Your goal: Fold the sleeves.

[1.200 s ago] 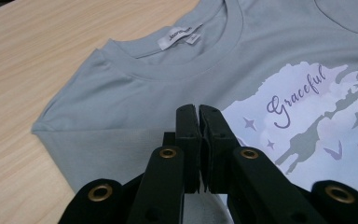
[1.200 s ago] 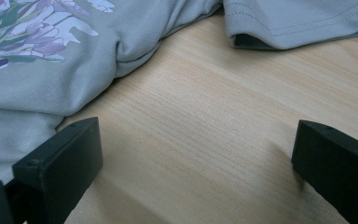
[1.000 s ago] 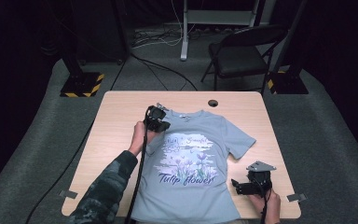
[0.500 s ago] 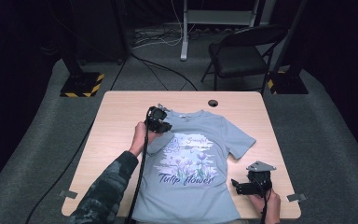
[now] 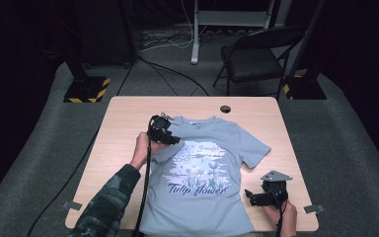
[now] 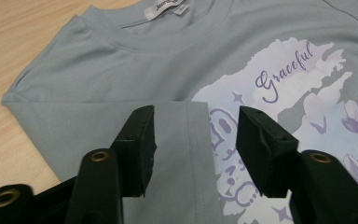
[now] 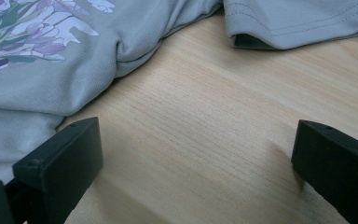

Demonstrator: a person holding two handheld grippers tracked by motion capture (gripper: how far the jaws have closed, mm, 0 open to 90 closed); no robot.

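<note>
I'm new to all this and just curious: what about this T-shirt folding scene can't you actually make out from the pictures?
- T-shirt: its bottom hem is cut off by the lower edge of the high view.
- Neck label: its print is too small to read, and the left gripper view's top edge crops it.
- Folded sleeve: the left gripper, jaws just opened, covers its lower part.
- Right gripper: the bottom edge cuts its jaws.

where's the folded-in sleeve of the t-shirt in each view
High view: the folded sleeve lies left of centre on the t-shirt, just under the left gripper.
Left gripper view: low in the middle, its hem between the open jaws, edge over the print.
Right gripper view: not in it; the sleeve at the top edge there is the other one, lying spread.
Shared landmark: the flower print.
</note>
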